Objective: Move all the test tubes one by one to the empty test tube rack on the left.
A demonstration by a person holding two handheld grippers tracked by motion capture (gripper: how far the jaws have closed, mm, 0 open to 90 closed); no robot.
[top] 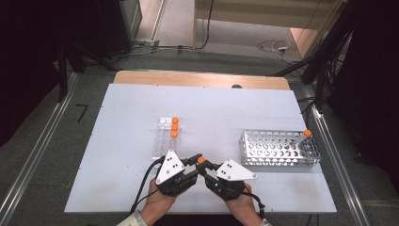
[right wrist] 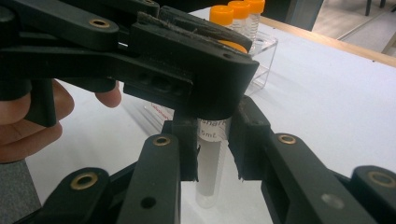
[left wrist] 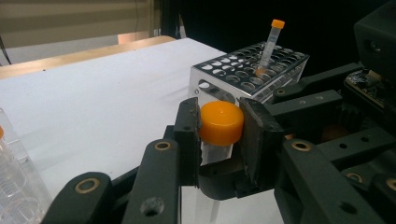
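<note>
One clear tube with an orange cap [left wrist: 220, 122] is held upright between both grippers at the table's near edge. My left gripper [left wrist: 219, 135] is shut on the cap, a pad pressing each side. My right gripper [right wrist: 212, 140] is shut on the tube's clear body [right wrist: 209, 168] just below its printed label, under the left gripper's jaws. In the high view the cap [top: 201, 160] shows between the left gripper [top: 195, 164] and the right gripper [top: 207, 168], which meet tip to tip.
A clear plastic rack [top: 162, 141] with three orange-capped tubes [top: 174, 127] stands just beyond the hands. A perforated metal rack [top: 263, 160] at the right holds one leaning orange-capped tube [top: 303, 136]. The white board [top: 117, 155] ends close to the hands.
</note>
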